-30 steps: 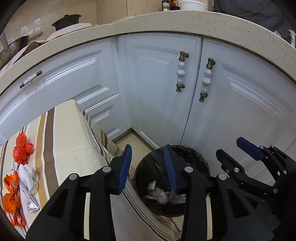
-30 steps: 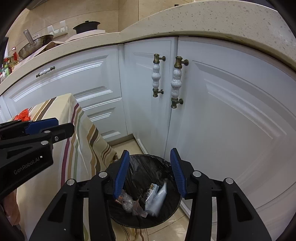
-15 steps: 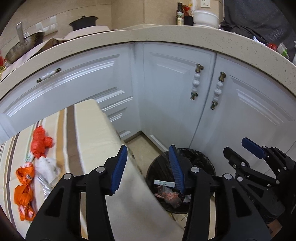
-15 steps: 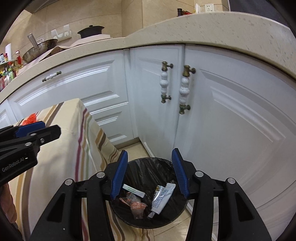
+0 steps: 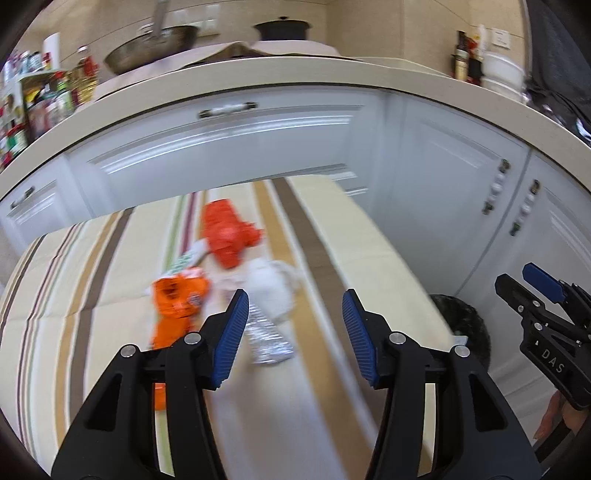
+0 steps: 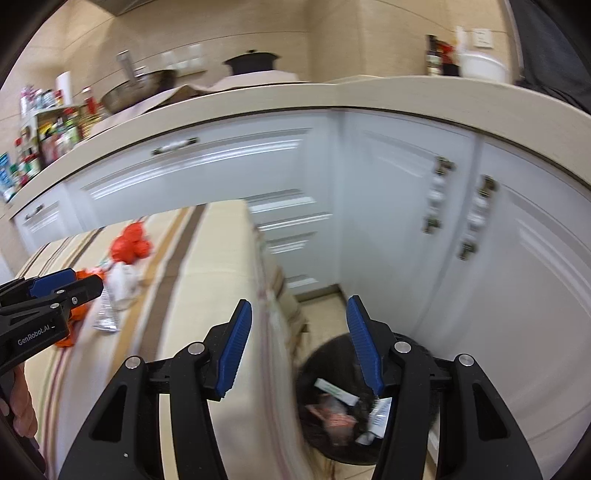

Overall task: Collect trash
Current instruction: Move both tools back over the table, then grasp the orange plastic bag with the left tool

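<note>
A home kitchen. White cabinets (image 5: 236, 147) with panelled doors and beaded handles (image 6: 436, 205) run under a curved speckled counter (image 5: 332, 74). On it, at 11 o'clock, a wok (image 5: 151, 48); at 12, a black pot (image 5: 282, 29); at 10, a rack of spice jars (image 6: 48, 129); at 1, bottles (image 5: 461, 55) and a white bowl (image 6: 482, 66). Beige wall tiles (image 6: 351, 33) carry sockets. A lined bin (image 6: 332, 406) stands on the floor at 5 o'clock.

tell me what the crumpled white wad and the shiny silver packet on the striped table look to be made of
Crumpled white wad: probably tissue or soft paper, matte with fluffy, uneven edges, though the blur leaves it open. Shiny silver packet: likely foil or metallised plastic film, judging by its glinting, creased surface.
</note>
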`<action>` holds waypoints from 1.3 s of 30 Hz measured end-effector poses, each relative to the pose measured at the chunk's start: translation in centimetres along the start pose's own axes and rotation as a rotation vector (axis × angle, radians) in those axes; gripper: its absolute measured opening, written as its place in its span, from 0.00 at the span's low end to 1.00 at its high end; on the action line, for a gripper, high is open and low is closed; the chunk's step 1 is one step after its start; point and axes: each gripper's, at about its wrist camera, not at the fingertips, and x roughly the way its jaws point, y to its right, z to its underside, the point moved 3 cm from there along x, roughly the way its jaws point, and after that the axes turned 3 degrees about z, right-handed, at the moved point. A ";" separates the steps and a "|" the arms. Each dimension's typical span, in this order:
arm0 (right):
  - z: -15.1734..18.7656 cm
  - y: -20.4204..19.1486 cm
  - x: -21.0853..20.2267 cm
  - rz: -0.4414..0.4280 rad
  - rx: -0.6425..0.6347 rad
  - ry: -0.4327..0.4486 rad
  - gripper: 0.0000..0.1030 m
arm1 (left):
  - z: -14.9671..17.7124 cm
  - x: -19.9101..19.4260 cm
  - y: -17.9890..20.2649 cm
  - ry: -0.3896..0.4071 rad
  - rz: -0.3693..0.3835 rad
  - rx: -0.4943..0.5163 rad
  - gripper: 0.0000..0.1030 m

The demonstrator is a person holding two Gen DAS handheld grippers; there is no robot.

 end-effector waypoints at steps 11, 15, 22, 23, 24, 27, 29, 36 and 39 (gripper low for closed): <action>-0.3 -9.3 0.9 -0.152 -0.121 -0.018 0.52 | 1.8 -2.0 -7.6 -0.006 -0.108 -0.095 0.55; -0.2 -11.4 1.2 -0.184 -0.148 -0.029 0.52 | 2.2 -2.3 -9.1 -0.008 -0.119 -0.117 0.56; 0.0 -13.2 1.8 -0.201 -0.170 -0.054 0.52 | 3.2 -2.1 -9.8 -0.021 -0.108 -0.128 0.61; 0.1 -13.2 1.9 -0.200 -0.172 -0.058 0.52 | 3.4 -1.9 -9.7 -0.026 -0.103 -0.125 0.62; 0.1 -13.3 1.9 -0.200 -0.173 -0.060 0.52 | 3.5 -1.6 -9.7 -0.031 -0.102 -0.121 0.62; 0.2 -13.4 2.1 -0.198 -0.175 -0.068 0.52 | 3.8 -0.8 -9.6 -0.043 -0.103 -0.116 0.62; 0.2 -13.6 2.2 -0.197 -0.178 -0.071 0.52 | 3.8 -0.3 -9.6 -0.053 -0.101 -0.115 0.62; 0.4 -14.1 2.7 -0.201 -0.188 -0.088 0.52 | 4.2 0.7 -9.8 -0.065 -0.054 -0.113 0.61; 0.5 -14.6 2.9 -0.206 -0.197 -0.094 0.52 | 4.2 0.9 -9.7 -0.065 -0.029 -0.107 0.52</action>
